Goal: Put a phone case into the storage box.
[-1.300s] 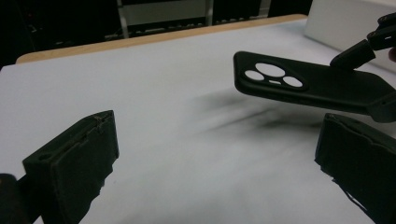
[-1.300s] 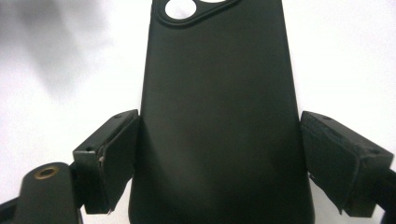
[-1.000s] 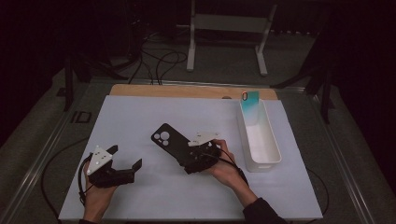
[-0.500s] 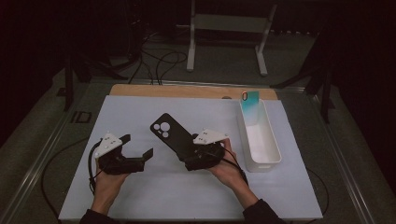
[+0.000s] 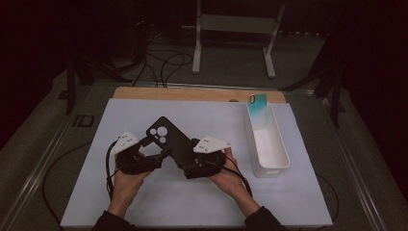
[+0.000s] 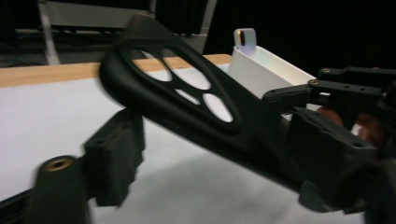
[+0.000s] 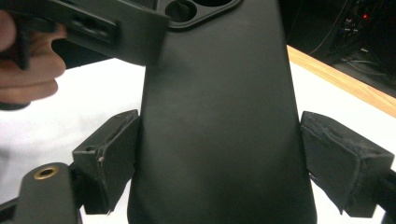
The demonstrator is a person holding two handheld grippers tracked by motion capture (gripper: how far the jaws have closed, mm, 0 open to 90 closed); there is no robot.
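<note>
A black phone case (image 5: 168, 142) with round camera cut-outs is held tilted above the white mat. My right gripper (image 5: 188, 162) is shut on its lower end; in the right gripper view the case (image 7: 219, 116) fills the gap between the two pads of the gripper (image 7: 224, 158). My left gripper (image 5: 155, 155) stands open at the case's left side, by the camera end. In the left gripper view the case (image 6: 196, 107) slants across above the spread jaws of the gripper (image 6: 219, 158), and no contact is visible there.
A long white bin (image 5: 284, 161) stands on the right of the mat, with a teal phone case (image 5: 259, 103) upright at its far end. A wooden board edge (image 5: 192, 94) runs along the back. Cables and a stand's legs lie on the floor beyond.
My left gripper has moved right and forward until its jaws reach the case. The right gripper has kept its hold and shifted slightly, with the case now raised at its camera end.
</note>
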